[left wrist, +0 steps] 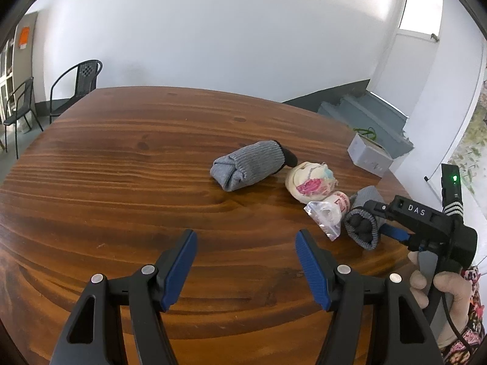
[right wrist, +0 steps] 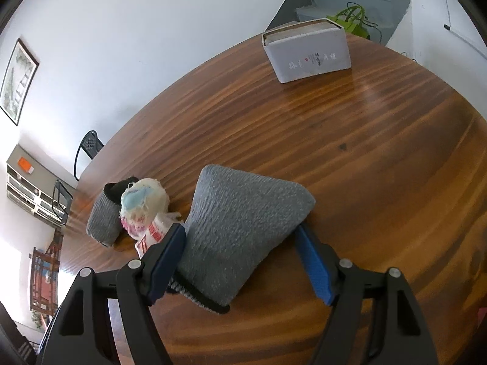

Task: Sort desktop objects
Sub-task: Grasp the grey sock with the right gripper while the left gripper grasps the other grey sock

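Observation:
On the wooden table (left wrist: 121, 182) lie a rolled grey sock (left wrist: 249, 164), a cream roll with pink and blue marks (left wrist: 310, 182), a small plastic packet with red print (left wrist: 328, 213) and a second grey sock roll (left wrist: 363, 225). My left gripper (left wrist: 245, 243) is open and empty, hovering above the table short of the pile. My right gripper (right wrist: 240, 240) is open with its jaws on either side of the second grey sock roll (right wrist: 240, 231), which rests on the table; the left pad (right wrist: 166, 258) touches it. The cream roll (right wrist: 143, 203) and first grey sock (right wrist: 103, 219) lie to its left.
A white box with printed characters (right wrist: 307, 51) stands at the table's far edge, also in the left wrist view (left wrist: 368, 152). Black chairs (left wrist: 76, 88) stand beyond the table at the left. Grey stairs (left wrist: 365, 112) and a green bag (right wrist: 350, 18) lie behind the box.

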A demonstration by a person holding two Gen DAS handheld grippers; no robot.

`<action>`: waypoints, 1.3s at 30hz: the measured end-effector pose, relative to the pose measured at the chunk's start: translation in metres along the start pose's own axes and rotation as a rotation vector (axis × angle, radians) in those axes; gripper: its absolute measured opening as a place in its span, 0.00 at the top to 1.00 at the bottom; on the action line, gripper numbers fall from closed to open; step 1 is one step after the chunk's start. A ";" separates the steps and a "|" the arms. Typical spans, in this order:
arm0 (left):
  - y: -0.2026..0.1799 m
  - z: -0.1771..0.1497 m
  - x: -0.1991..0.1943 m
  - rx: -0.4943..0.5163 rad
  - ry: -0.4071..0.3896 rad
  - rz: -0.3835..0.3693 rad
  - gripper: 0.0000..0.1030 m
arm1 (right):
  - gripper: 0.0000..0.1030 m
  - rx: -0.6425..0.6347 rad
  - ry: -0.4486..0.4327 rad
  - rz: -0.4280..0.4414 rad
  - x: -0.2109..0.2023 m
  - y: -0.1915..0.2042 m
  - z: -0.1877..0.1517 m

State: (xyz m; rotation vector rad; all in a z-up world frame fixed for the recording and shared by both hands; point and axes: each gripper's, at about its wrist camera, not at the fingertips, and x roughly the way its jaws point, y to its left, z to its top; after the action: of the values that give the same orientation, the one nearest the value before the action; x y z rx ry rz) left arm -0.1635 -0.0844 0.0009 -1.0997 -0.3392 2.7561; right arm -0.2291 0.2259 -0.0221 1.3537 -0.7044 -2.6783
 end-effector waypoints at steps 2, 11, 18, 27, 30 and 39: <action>0.002 0.005 0.002 -0.005 -0.009 0.007 0.34 | 0.24 -0.007 -0.001 0.000 0.000 0.002 0.003; 0.008 0.041 0.036 0.045 -0.072 0.064 0.34 | 0.24 -0.116 -0.025 -0.056 0.005 0.015 0.005; -0.008 0.058 0.085 0.225 0.000 0.045 0.34 | 0.25 -0.157 -0.035 -0.071 0.005 0.017 0.007; -0.019 0.069 0.120 0.319 0.061 0.076 0.34 | 0.25 -0.178 -0.042 -0.083 0.007 0.021 0.005; -0.023 0.072 0.132 0.350 0.082 0.086 0.34 | 0.25 -0.182 -0.042 -0.084 0.007 0.022 0.003; -0.018 0.074 0.144 0.345 0.111 0.118 0.45 | 0.33 -0.214 -0.047 -0.092 0.009 0.027 0.001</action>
State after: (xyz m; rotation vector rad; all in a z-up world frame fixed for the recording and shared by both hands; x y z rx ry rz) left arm -0.3168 -0.0458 -0.0365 -1.2021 0.2157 2.6955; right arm -0.2391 0.1997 -0.0172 1.3023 -0.3537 -2.7682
